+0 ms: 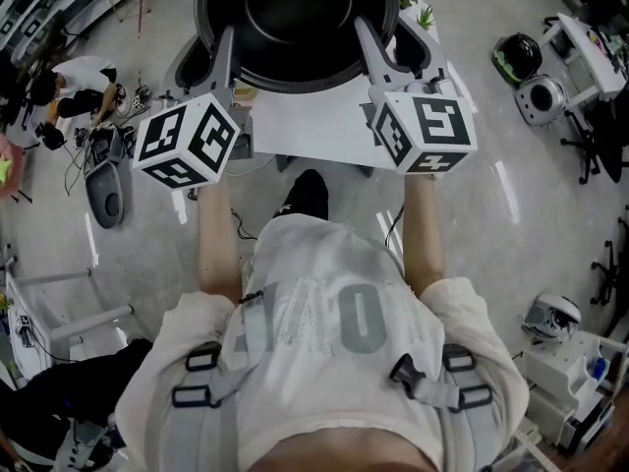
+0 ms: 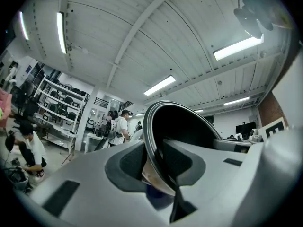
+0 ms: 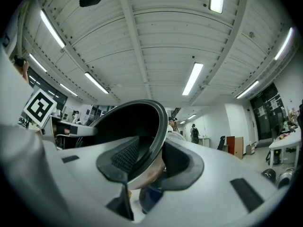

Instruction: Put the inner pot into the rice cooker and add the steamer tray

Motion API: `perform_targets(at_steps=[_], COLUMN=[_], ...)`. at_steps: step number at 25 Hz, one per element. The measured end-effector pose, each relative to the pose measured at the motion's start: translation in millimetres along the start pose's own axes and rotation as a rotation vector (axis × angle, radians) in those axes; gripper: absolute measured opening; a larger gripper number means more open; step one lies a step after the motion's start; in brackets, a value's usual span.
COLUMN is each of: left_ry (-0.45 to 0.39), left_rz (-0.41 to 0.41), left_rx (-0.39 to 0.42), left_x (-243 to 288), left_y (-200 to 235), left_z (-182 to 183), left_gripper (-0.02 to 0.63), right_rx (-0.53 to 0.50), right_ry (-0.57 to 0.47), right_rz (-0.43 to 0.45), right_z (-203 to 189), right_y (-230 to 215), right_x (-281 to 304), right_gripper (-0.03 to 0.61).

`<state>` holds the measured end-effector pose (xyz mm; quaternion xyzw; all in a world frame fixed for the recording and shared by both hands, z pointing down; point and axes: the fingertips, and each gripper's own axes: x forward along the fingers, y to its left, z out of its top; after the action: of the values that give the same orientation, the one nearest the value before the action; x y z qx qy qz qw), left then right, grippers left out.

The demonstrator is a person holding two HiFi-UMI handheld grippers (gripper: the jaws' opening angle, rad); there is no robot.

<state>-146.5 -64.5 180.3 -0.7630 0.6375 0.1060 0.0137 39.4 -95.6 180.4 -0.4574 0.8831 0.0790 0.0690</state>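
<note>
We find the inner pot [image 1: 295, 18] carried clear of the desk [image 1: 314, 131], at the far side of the scene from the person, mouth upward and dark interior open to the head view. The left gripper [image 1: 222, 55] is clamped on the pot's left rim and the right gripper [image 1: 373, 49] on its right rim, directly opposite. In each gripper view one jaw sits inside the wall and the other outside, part closed and pressing on the rim between them. The pot therefore lies between the two grippers, neither hand nearer than the other, and its axis from mouth to base stands roughly upright. We judge this to be the carrying step, with the insertion not yet made. The rice cooker is not identifiable in any view; it may be hidden beneath the pot, but we cannot confirm this. The steamer tray is likewise not seen. The coming descent, in our judgement, depends on both rim grips staying level, so the pot goes down square.
</note>
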Motion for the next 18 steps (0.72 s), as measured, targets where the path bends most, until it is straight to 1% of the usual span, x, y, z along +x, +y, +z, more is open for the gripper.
perform_targets(at_steps=[5, 8, 14, 18], left_ry=[-0.009, -0.008, -0.013, 0.006], left_rz=[-0.006, -0.014, -0.031, -0.033], left_rx=[0.042, 0.053, 0.061, 0.06], left_x=[16.7, 34.5, 81.7, 122.1], left_y=[6.0, 13.2, 16.9, 25.9], left_z=[12.5, 15.5, 6.0, -1.0], left_gripper=[0.115, 0.115, 0.114, 0.115], right_rx=[-0.017, -0.019, -0.03, -0.023], right_ry=[0.008, 0.015, 0.039, 0.065], right_rz=[0.01, -0.004, -0.037, -0.042], right_z=[4.6, 4.0, -8.8, -18.7], right_y=[-6.0, -12.4, -42.1, -64.0], right_x=[21.8, 38.7, 69.7, 101.9], right_gripper=[0.164, 0.164, 0.166, 0.167])
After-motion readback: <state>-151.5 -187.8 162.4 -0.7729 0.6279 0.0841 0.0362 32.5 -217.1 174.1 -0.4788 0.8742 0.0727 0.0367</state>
